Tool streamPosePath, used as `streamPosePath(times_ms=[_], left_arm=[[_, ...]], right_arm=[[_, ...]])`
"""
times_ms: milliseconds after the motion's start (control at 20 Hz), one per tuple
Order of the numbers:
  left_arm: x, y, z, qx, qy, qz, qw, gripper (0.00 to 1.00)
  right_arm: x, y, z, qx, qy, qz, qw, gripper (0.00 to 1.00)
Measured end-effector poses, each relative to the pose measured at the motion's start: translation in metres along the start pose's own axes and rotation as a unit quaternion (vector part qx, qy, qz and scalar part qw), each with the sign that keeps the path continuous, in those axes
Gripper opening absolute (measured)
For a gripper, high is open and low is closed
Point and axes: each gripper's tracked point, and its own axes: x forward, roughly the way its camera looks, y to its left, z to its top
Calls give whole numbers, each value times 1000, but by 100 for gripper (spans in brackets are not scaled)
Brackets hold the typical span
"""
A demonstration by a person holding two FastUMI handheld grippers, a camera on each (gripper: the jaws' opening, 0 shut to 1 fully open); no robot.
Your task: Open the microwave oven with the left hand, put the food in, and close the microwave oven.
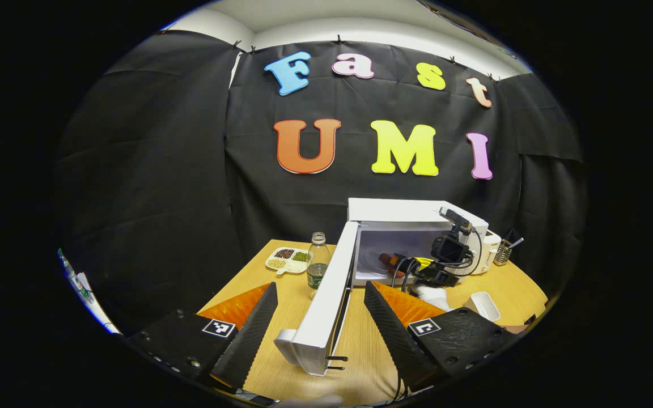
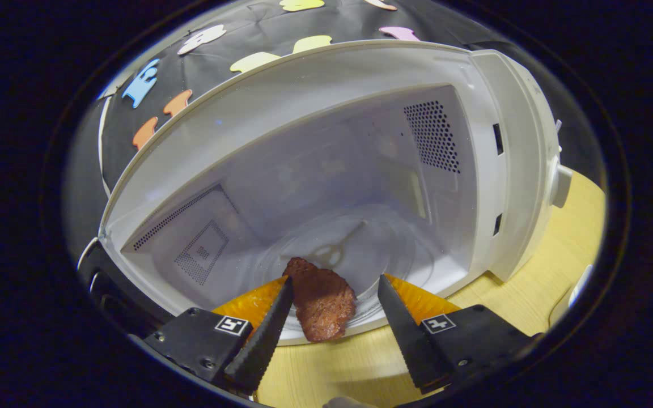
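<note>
- In the left gripper view the microwave oven (image 1: 417, 226) stands on the wooden table (image 1: 360, 351) against the black cloth wall, with its door (image 1: 326, 306) swung wide open toward the camera
- The left gripper (image 1: 321, 317) has its fingers spread apart, one on each side of the door's free edge; neither finger presses on the door, so it grips nothing
- Farther off in that view the right gripper (image 1: 394, 263) reaches into the oven's open cavity, its camera and cables at the mouth of the oven, with part of the hand that holds it below
- Left of the door stand a clear bottle (image 1: 318, 258) and, beyond it, a divided tray of beans (image 1: 287, 260)
- A small white container (image 1: 485, 306) lies on the table in front of the oven, and a cup with utensils (image 1: 505, 249) stands to the right of it
- In the right gripper view the food (image 2: 321, 306), a brown piece like a meat patty, lies at the front of the oven floor, partly on the glass turntable (image 2: 372, 255) and overhanging the front sill
- The right gripper (image 2: 335, 294) is released: its fingers are spread wide with the food between them; the left finger runs close along the food's edge, the right finger is clearly apart from it
</note>
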Motion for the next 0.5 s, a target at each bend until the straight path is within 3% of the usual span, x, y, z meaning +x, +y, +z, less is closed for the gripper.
streamPosePath(times_ms=[250, 500], left_arm=[[0, 13, 17, -2, -14, 9, 1000, 95], [-1, 57, 30, 17, -37, 44, 998, 95]], right_arm=[[-60, -9, 19, -44, 10, 8, 999, 97], [-159, -46, 42, -77, 44, 12, 996, 97]])
